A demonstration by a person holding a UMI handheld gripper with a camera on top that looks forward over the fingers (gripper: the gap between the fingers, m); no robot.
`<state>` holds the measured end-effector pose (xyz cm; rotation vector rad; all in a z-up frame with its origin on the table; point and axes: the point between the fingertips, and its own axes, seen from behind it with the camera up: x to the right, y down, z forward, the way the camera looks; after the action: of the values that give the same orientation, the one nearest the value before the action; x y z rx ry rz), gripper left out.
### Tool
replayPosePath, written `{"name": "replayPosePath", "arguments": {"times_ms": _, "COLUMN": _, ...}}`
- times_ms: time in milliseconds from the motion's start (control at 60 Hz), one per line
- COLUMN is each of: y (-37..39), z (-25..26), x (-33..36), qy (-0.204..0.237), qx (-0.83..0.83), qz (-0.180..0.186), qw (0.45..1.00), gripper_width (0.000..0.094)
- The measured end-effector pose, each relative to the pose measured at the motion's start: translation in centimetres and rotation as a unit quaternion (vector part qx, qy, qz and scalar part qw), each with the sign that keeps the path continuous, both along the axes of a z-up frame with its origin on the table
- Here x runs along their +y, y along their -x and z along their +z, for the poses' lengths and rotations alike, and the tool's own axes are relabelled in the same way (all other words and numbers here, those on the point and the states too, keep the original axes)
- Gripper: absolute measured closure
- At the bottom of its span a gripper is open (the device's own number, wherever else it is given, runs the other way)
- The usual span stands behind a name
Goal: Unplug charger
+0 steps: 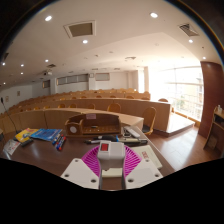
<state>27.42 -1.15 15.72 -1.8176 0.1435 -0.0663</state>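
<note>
Room: a lecture hall with rows of wooden benches [80, 102] rising behind the desk [170, 150], windows off to one side.
Claw: your gripper [111, 163] is closed on a small white block, the pink pads [93, 160] pressing it from both sides; I take this block to be the charger [110, 153].
Charger's place: between the fingers, low over the desk, just in front of a grey strip [128, 141] that may be a power board. You cannot tell from here whether the plug is seated in it or already free.
Nearby clutter: a cardboard box [92, 123] stands beyond the strip, blue packets [45, 134] and a yellow item [22, 138] lie to the side, a dark pen-like thing [61, 143] between them.
Risk, dragging: if the strip is loose on the desk and you pull along it, it may come with the plug rather than release.
Risk, slipping: the block looks smooth and squarish; a shallow bite could let it twist or pop out of the pads under a hard tug.
Risk, angle: pull off the axis of the pins and they could bind or bend.
Risk, overshoot: a sudden release may swing your hand into the box or sweep the packets.
</note>
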Motion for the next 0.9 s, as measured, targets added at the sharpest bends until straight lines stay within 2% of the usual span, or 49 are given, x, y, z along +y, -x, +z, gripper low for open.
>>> {"name": "replayPosePath", "arguments": {"times_ms": 17, "y": -1.2, "z": 0.0, "x": 0.0, "qy": 0.014, "qx": 0.004, "qz": 0.0, "qw": 1.0, "gripper_width": 0.0687}}
{"name": "replayPosePath", "arguments": {"times_ms": 83, "y": -1.7, "z": -6.0, "x": -0.9, "qy": 0.072, "qx": 0.015, "qz": 0.001, "qw": 0.997, "gripper_width": 0.0668}}
{"name": "replayPosePath", "arguments": {"times_ms": 150, "y": -2.3, "z": -9.9, "x": -2.0, "qy": 0.109, "qx": 0.037, "qz": 0.0, "qw": 0.993, "gripper_width": 0.0628}}
{"name": "replayPosePath", "arguments": {"times_ms": 233, "y": -2.6, "z": -13.5, "x": -2.7, "qy": 0.134, "qx": 0.059, "qz": -0.001, "qw": 0.989, "gripper_width": 0.0578}}
{"name": "replayPosePath", "arguments": {"times_ms": 333, "y": -3.5, "z": -14.1, "x": -3.2, "qy": 0.137, "qx": 0.063, "qz": -0.002, "qw": 0.989, "gripper_width": 0.051}}
{"name": "replayPosePath", "arguments": {"times_ms": 367, "y": -4.0, "z": -14.3, "x": -3.4, "qy": 0.144, "qx": 0.055, "qz": -0.009, "qw": 0.988, "gripper_width": 0.0452}}
{"name": "replayPosePath", "arguments": {"times_ms": 450, "y": -5.0, "z": -13.9, "x": -4.5, "qy": 0.151, "qx": 0.034, "qz": -0.02, "qw": 0.988, "gripper_width": 0.0146}}
{"name": "replayPosePath", "arguments": {"times_ms": 483, "y": -5.5, "z": -13.3, "x": -5.2, "qy": 0.15, "qx": 0.024, "qz": -0.025, "qw": 0.988, "gripper_width": 0.0074}}
{"name": "replayPosePath", "arguments": {"times_ms": 617, "y": -6.0, "z": -9.4, "x": -9.0, "qy": 0.142, "qx": -0.025, "qz": -0.036, "qw": 0.989, "gripper_width": 0.0085}}
{"name": "replayPosePath", "arguments": {"times_ms": 900, "y": -0.4, "z": -1.2, "x": -21.7, "qy": 0.117, "qx": -0.072, "qz": -0.024, "qw": 0.99, "gripper_width": 0.0088}}
